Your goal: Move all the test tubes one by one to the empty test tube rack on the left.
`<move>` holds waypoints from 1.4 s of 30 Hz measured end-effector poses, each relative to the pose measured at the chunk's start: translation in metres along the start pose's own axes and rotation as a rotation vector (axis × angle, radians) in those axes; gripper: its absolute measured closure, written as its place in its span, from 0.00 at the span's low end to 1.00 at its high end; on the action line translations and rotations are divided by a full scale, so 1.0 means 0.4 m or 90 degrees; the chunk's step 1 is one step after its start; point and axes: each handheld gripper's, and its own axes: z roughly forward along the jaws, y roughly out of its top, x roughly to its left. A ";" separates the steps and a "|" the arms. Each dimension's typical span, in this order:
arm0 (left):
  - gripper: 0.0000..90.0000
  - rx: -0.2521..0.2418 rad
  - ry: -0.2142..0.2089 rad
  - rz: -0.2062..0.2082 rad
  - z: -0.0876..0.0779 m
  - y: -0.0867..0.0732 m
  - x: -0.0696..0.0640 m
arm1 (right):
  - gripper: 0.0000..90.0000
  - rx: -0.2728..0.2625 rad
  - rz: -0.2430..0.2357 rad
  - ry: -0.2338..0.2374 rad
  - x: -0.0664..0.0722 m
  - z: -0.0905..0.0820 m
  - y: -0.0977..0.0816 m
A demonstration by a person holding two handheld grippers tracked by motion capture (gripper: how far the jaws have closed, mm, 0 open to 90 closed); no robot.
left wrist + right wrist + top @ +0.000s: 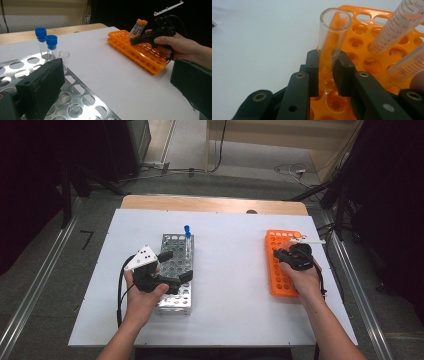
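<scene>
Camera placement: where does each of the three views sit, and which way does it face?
High view: above the person's side, looking down on the white table; both forearms show.
Left gripper view: rides the left gripper, over the metal rack, facing the orange rack; open jaws show.
Right gripper view: rides the right gripper, shut on an uncapped glass tube.
Shared: all show the orange rack.

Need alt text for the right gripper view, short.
The right gripper's two black jaws are closed on a clear, uncapped glass tube standing in an orange rack. Two graduated plastic tubes lean in from the upper right above the rack's round holes, and a white table surface spreads to the left.
</scene>
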 end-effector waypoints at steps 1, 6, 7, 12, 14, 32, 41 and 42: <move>0.00 0.000 0.000 0.000 0.000 0.000 -0.001 | 0.82 -0.002 -0.001 -0.001 0.000 -0.002 0.000; 0.00 0.001 -0.001 0.001 0.002 0.001 -0.003 | 0.82 -0.031 -0.005 0.007 0.001 -0.010 -0.004; 0.00 0.002 -0.001 0.003 0.002 0.002 -0.003 | 0.82 -0.037 -0.008 0.007 0.001 -0.014 -0.005; 0.00 -0.001 -0.005 0.008 0.007 0.006 -0.011 | 0.82 -0.087 -0.023 0.010 0.002 -0.044 -0.012; 0.00 0.000 -0.006 0.011 0.010 0.009 -0.017 | 0.82 -0.112 -0.025 0.035 0.001 -0.063 -0.013; 0.00 0.005 -0.046 0.050 0.071 0.040 -0.080 | 0.82 -0.159 -0.124 0.169 0.136 -0.164 -0.032; 0.04 0.008 -0.067 0.066 0.098 0.043 -0.115 | 0.82 -0.146 -0.158 0.246 0.211 -0.175 -0.050; 0.05 0.009 -0.067 0.069 0.101 0.042 -0.119 | 0.82 -0.146 -0.163 0.252 0.218 -0.176 -0.051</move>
